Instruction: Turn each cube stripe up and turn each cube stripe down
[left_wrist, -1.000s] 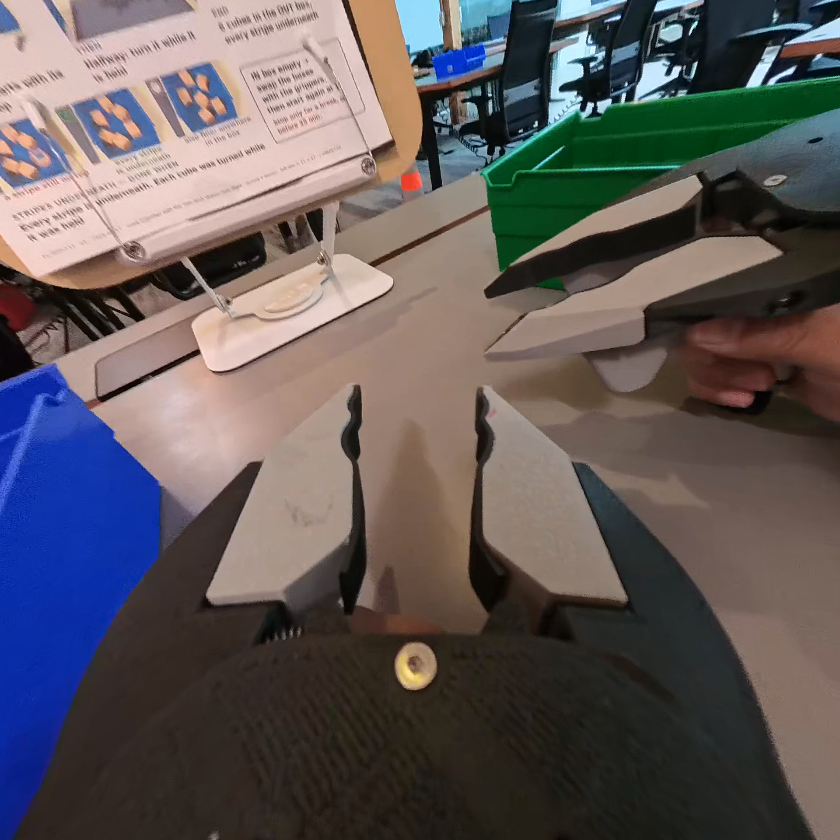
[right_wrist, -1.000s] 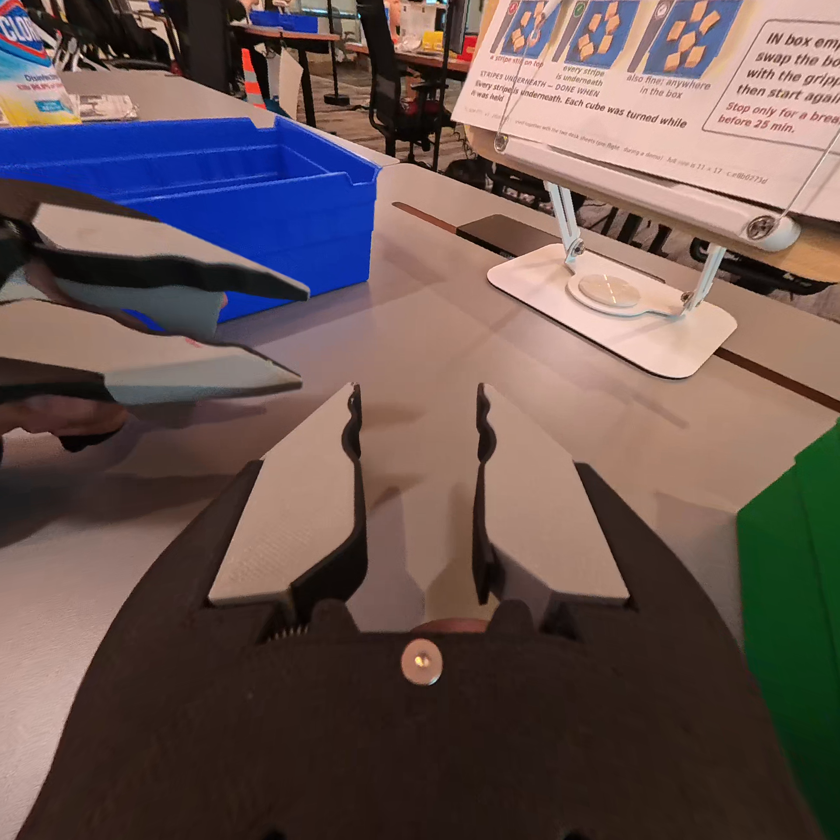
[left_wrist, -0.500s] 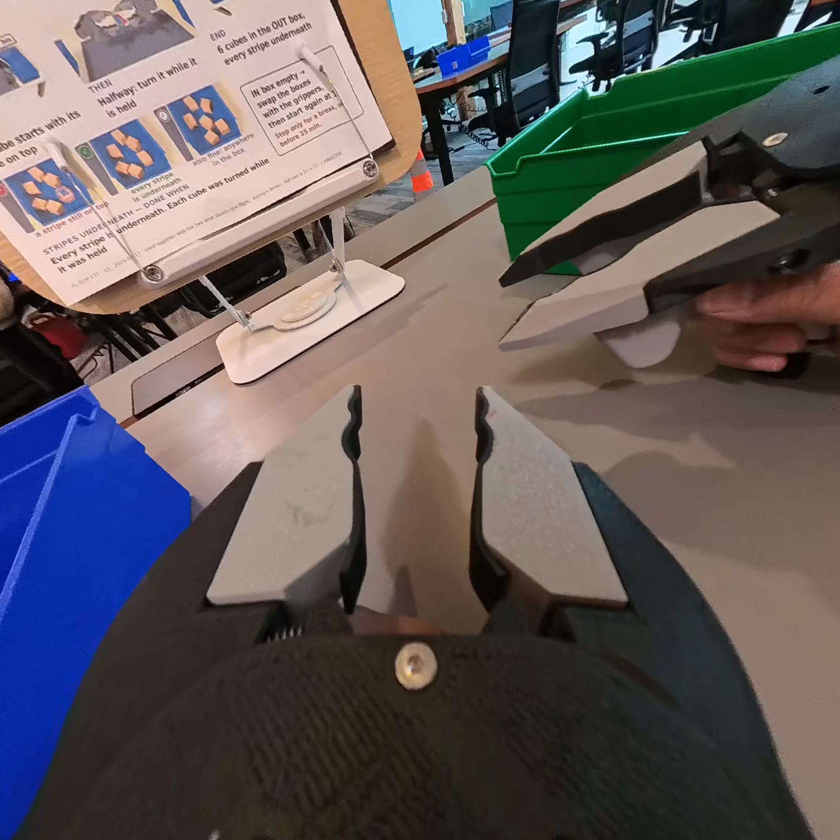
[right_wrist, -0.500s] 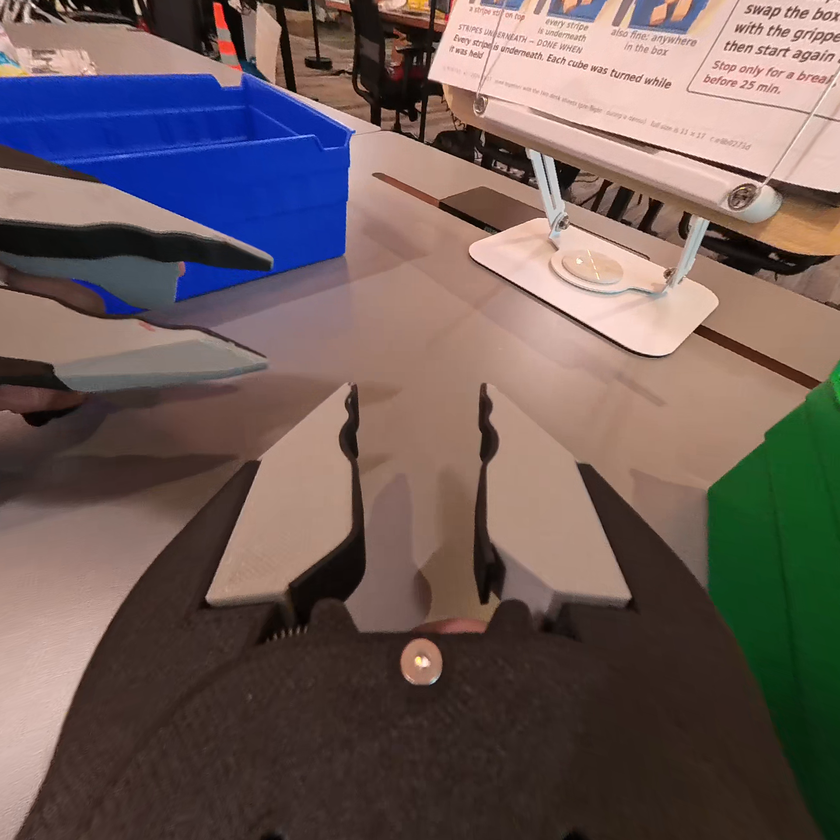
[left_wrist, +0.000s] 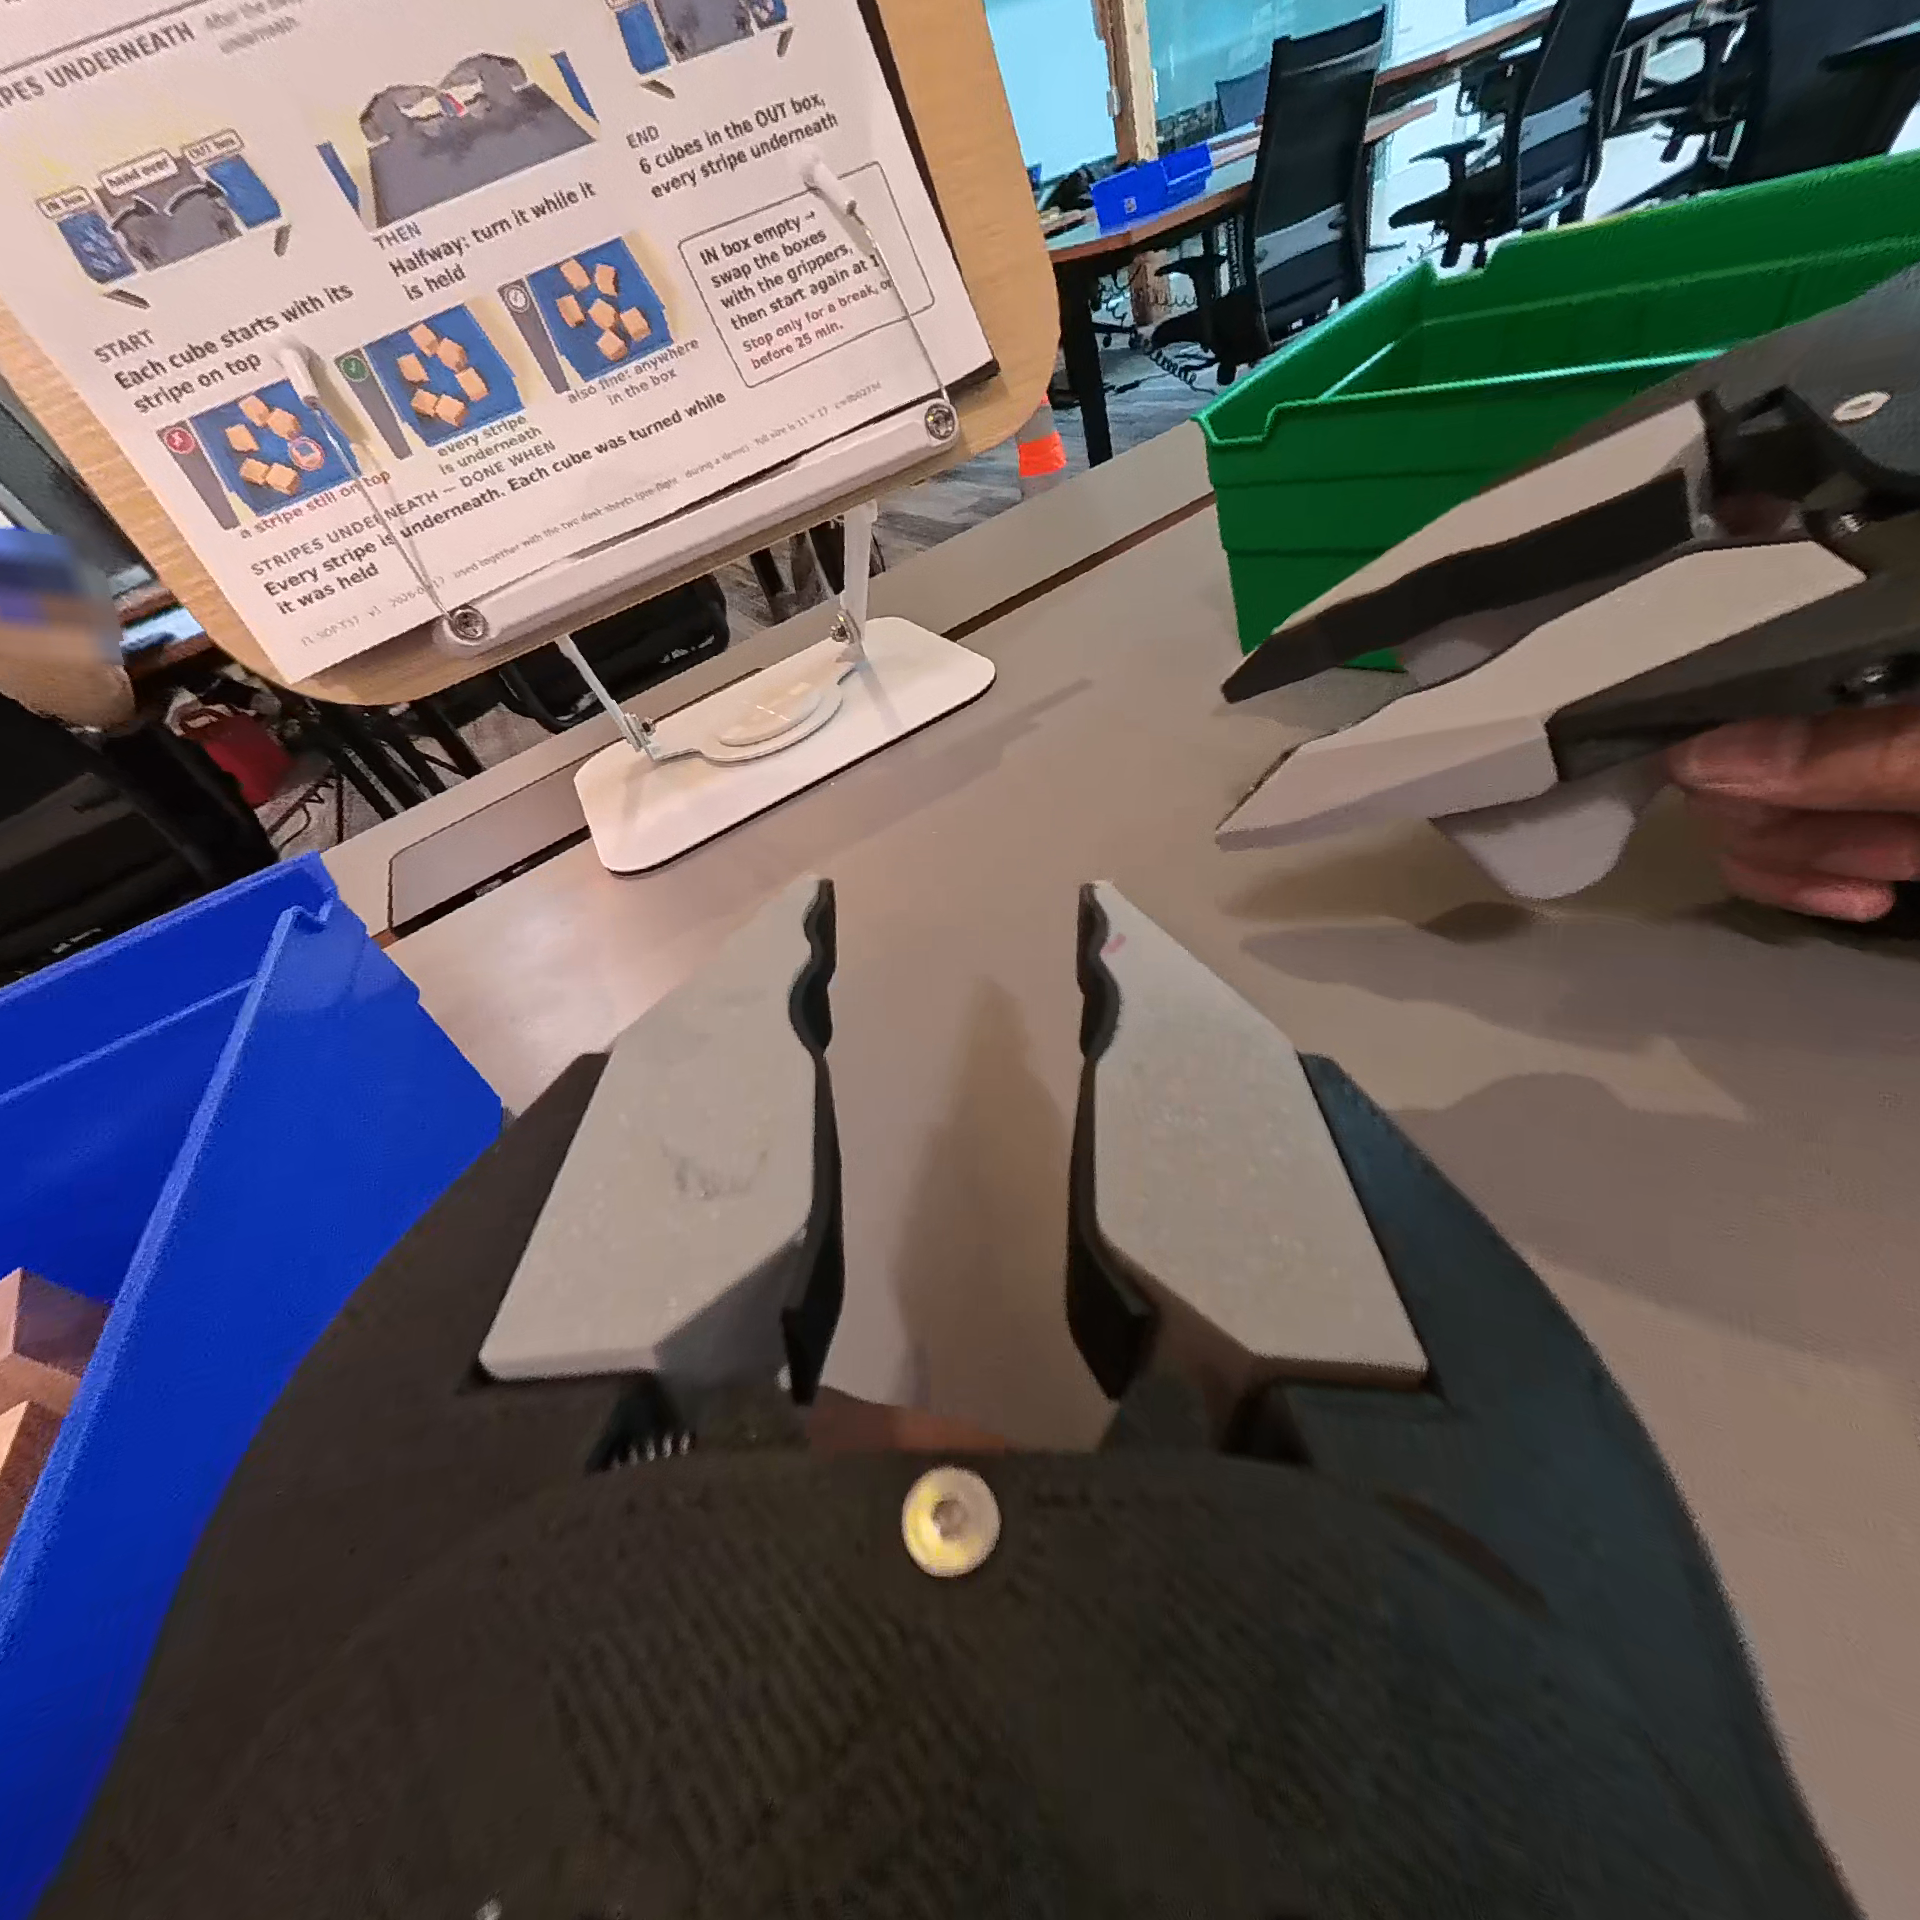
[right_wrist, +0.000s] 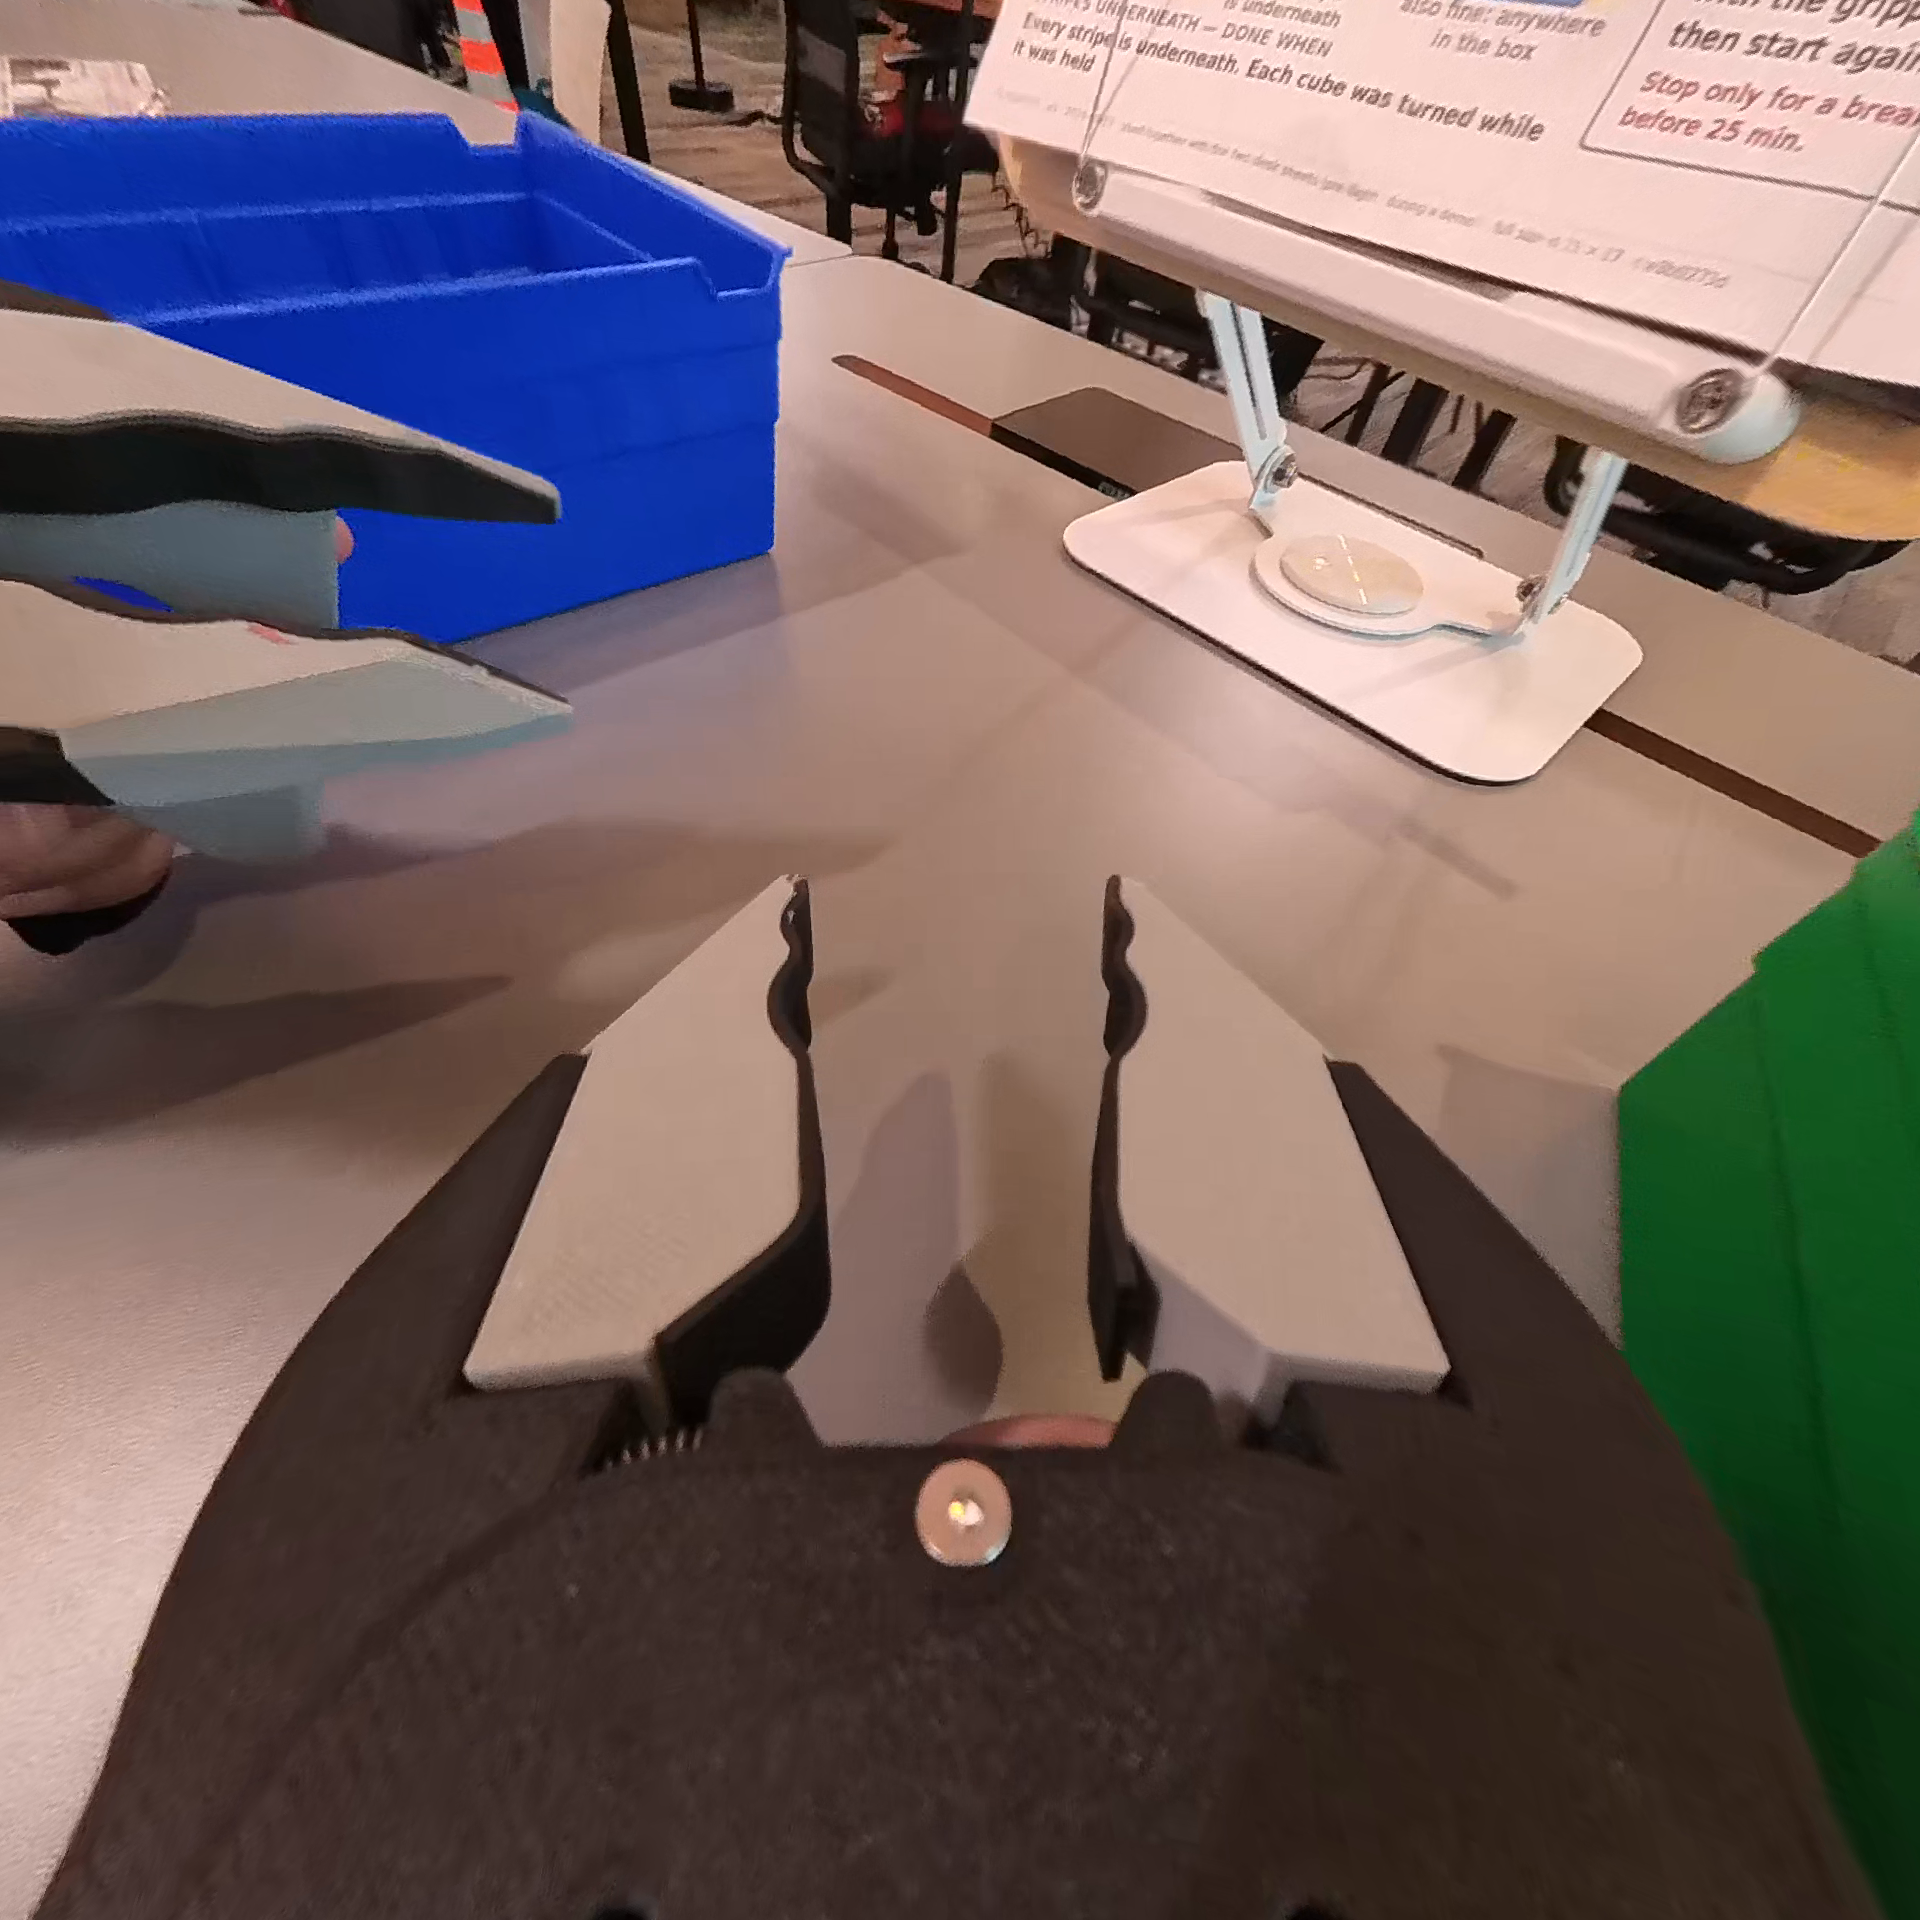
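Note:
My left gripper (left_wrist: 951, 904) is open and empty above the grey table (left_wrist: 1351, 1143). It also shows at the left of the right wrist view (right_wrist: 551, 613), with its jaws apart. My right gripper (right_wrist: 956, 894) is open and empty over the table. It shows at the right of the left wrist view (left_wrist: 1226, 758), held by a hand. A corner of a wooden cube (left_wrist: 31, 1371) shows inside the blue bin (left_wrist: 208, 1091) at the far left edge; no stripe is visible on it. The blue bin's inside in the right wrist view (right_wrist: 468, 312) shows no cubes.
A green bin (left_wrist: 1455, 416) stands at the right, close beside my right gripper (right_wrist: 1787, 1247). A white stand (left_wrist: 779, 748) holding an instruction sheet (left_wrist: 468, 312) stands at the back of the table (right_wrist: 1351, 623). Office chairs and desks lie beyond.
Both views have shifted: the blue bin now fills more of the left wrist view and a cube corner has appeared. The stand looks nearer in the right wrist view. Both grippers stay open.

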